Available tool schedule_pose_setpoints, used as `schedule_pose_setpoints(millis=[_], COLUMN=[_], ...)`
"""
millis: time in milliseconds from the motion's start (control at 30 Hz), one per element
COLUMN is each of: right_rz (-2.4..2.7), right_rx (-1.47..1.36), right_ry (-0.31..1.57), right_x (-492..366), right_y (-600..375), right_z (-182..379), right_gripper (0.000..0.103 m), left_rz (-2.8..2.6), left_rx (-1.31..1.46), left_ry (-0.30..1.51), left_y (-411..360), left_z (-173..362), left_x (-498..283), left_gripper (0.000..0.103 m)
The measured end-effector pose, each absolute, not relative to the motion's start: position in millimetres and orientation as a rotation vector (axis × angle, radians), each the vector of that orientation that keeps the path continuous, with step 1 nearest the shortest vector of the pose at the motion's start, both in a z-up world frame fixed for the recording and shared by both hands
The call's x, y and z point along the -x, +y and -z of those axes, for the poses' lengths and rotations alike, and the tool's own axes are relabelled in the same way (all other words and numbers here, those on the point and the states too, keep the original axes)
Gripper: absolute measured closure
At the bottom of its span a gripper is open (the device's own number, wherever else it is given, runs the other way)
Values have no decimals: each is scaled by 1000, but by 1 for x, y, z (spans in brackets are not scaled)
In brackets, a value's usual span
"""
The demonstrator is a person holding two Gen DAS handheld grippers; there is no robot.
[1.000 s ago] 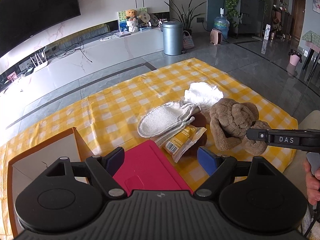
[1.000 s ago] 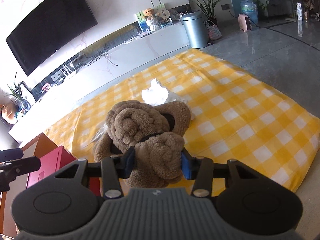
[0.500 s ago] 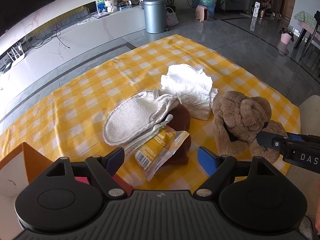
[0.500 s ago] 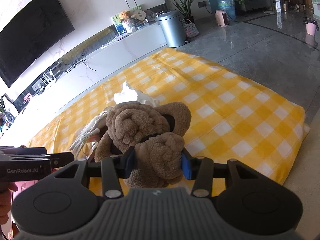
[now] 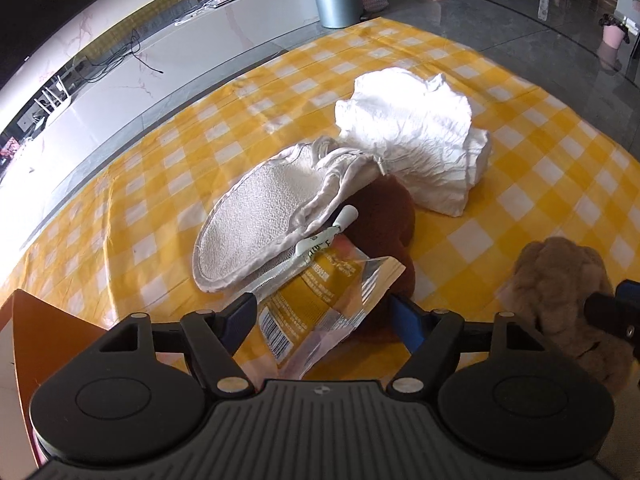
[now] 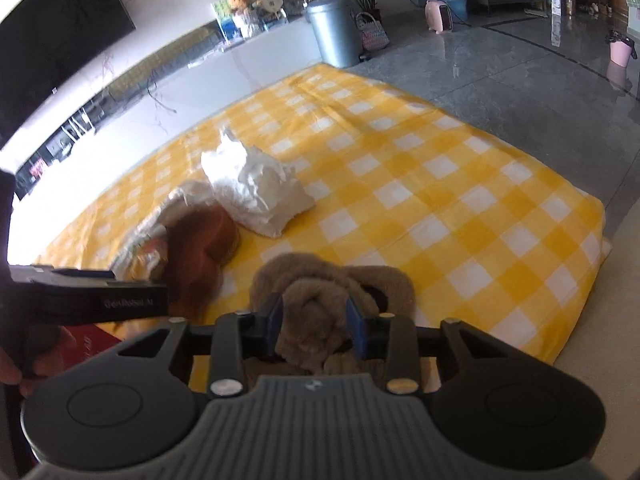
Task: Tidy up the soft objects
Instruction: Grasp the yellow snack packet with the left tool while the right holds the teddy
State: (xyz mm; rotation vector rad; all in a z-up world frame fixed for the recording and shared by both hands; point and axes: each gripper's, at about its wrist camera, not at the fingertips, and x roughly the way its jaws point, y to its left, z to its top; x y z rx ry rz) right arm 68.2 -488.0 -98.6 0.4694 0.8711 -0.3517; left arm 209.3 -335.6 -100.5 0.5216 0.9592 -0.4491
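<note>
Right gripper clamps one tan plush; left gripper, closing, straddles one packet.

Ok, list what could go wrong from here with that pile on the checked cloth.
1. The left gripper, its fingers just closing around the clear packet, may also snag the white pouch and tube lying on it, or pinch the brown plush beneath.
2. The packet is slick film; it could slip or crumple.
3. The right gripper grips only a fold of the tan plush, which could slip free.
</note>
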Motion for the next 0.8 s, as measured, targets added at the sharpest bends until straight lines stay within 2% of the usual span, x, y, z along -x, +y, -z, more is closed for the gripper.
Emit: schedule_pose_setpoints(millis=[33, 67, 133, 200, 233, 267, 367, 467, 800], right_rz=[356, 356, 347, 348, 359, 370, 393, 388, 388], right_rx=[-446, -429, -417, -417, -415, -413, -419, -436, -417], right_ry=[915, 933, 934, 935, 939, 945, 960, 948, 932], right_x=[-73, -75, -75, -75, -75, -75, -75, -73, -73], right_y=[-486, -484, -483, -483, -484, -485, -489, -492, -489], right_z=[103, 105, 107, 107, 108, 110, 114, 112, 108], right_gripper=[37, 34, 31, 27, 27, 27, 27, 27, 27], left_rz=[439, 434, 429, 418, 397, 391, 414, 459, 569], left_rx=[-529, -534, -552, -562, -573, -579, -599, -573, -450], left_ry=[951, 947, 950, 939, 928, 913, 893, 908, 925], left_y=[-337, -338, -342, -344, -345, -345, -339, -329, -293], left_z=[102, 103, 107, 107, 107, 104, 95, 82, 39], left_x=[-209, -208, -208, -205, -204, -202, -194, -186, -157], left_gripper=[24, 32, 40, 54, 64, 70, 81, 86, 91])
